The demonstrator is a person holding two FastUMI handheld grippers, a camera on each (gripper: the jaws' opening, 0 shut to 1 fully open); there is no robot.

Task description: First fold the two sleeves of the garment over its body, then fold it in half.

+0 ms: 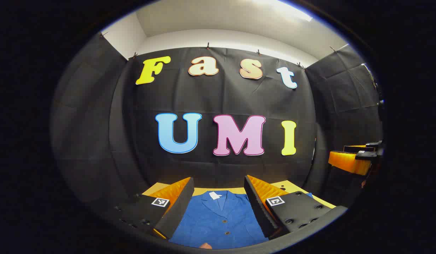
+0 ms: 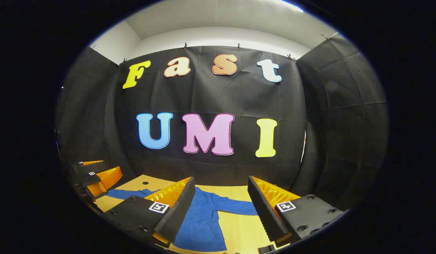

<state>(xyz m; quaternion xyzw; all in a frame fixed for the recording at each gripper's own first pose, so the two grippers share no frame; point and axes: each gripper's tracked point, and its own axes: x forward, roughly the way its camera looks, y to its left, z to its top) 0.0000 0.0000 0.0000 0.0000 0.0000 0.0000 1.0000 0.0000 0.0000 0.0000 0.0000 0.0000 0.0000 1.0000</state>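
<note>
A blue button-front garment (image 1: 218,218) lies flat on the wooden table (image 1: 287,185), collar and white label toward the wall. In the left gripper view my left gripper (image 1: 219,179) hangs above its chest, open, nothing between the fingers. In the right gripper view the garment (image 2: 200,222) lies spread out, one sleeve (image 2: 235,207) stretched to the right and the other sleeve (image 2: 123,193) to the left. My right gripper (image 2: 221,179) hovers open over the garment's right side, holding nothing. Each gripper also appears at the edge of the other's view: the right gripper (image 1: 355,159) and the left gripper (image 2: 94,175).
The black cloth wall stands close behind the table's far edge. A small dark hole (image 2: 144,183) sits in the tabletop near the far left corner. Bare wood (image 2: 239,229) lies to the right of the garment's body.
</note>
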